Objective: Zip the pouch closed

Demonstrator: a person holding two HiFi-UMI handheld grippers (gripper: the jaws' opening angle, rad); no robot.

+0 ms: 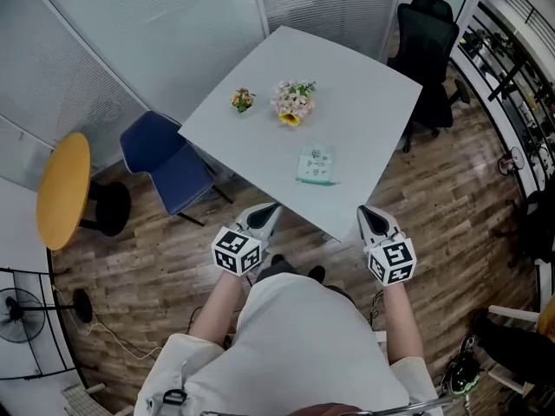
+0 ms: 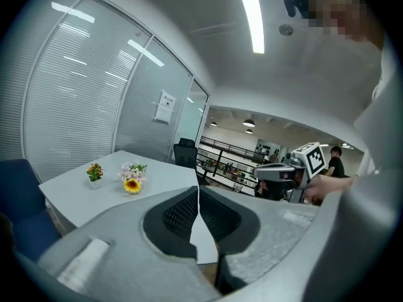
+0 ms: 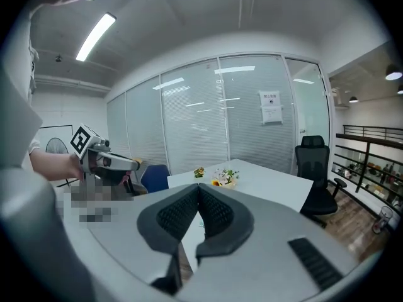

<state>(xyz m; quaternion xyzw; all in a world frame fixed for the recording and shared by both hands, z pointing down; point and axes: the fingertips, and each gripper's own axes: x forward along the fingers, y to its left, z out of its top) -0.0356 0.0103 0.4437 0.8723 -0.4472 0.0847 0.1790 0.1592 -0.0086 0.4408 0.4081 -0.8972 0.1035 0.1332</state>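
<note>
On the table (image 1: 364, 102), the pouch (image 1: 316, 166); nearer, left gripper (image 1: 268, 210) and right gripper (image 1: 368, 214) (jaws together).

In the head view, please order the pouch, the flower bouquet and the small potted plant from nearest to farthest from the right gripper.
1. The pouch, ahead-left of the right gripper.
2. The flower bouquet, farther ahead.
3. The small potted plant, left of the bouquet.

Upper center, the table (image 1: 364, 94) looks smooth matt white; the floor (image 1: 451, 189) glossy wood; left gripper (image 2: 199, 190) and right gripper (image 3: 199, 187) matt grey plastic, pads (image 2: 181, 214) ribbed.
</note>
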